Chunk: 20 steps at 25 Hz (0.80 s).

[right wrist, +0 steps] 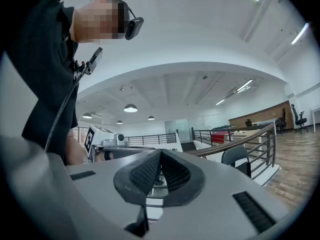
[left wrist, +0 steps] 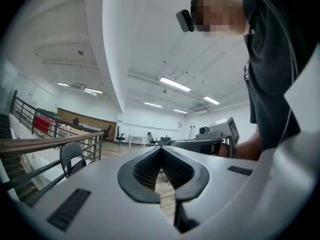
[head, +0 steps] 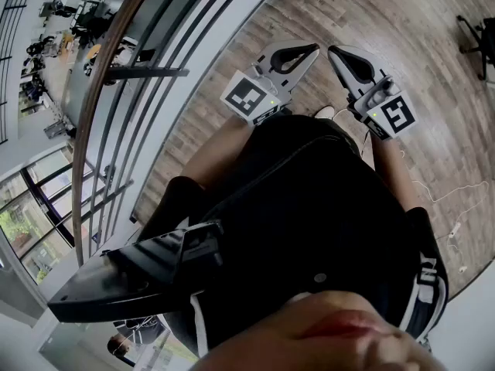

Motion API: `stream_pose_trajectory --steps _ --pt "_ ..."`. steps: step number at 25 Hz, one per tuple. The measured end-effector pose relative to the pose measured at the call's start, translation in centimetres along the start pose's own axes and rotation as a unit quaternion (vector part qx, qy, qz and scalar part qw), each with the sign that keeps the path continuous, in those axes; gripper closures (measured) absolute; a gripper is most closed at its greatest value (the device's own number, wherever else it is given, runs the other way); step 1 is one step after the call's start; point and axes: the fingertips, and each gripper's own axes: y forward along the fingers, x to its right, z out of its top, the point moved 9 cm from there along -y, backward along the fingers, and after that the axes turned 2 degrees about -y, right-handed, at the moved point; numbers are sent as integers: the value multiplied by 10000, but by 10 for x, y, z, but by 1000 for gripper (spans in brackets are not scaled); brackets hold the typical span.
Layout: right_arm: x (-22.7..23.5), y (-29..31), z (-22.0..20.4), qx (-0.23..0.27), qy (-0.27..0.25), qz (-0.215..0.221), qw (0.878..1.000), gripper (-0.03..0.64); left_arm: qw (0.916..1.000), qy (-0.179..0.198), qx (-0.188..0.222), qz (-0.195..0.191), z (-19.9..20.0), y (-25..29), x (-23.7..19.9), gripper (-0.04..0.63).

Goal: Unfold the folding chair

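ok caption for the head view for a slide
Left tongs and right tongs shut, empty, above wood floor beside railing

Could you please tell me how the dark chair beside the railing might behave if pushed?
The dark chair looks thin-framed, so it is probably light and apt to tip. The wood floor looks smooth, so it may slide.

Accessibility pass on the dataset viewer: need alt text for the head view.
Looking steeply down, a person in a black shirt holds the left gripper and right gripper side by side over a wood floor, both shut and empty. A curved railing runs along the left.
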Motion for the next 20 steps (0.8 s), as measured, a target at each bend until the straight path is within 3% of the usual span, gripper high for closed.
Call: stream_pose_trajectory --steps 8,15,20 --pt "9 -1 -4 -58 45 -376 9993 609 9999 -64 -2 77 -2 -3 -4 592" --pt "10 -3 -9 -213 -112 -334 9992 609 9990 -57 -136 413 -5 -3 -10 592" --pt "14 -4 -6 -79 -37 -258 9996 609 9993 -62 -115 350 -4 1 -9 592"
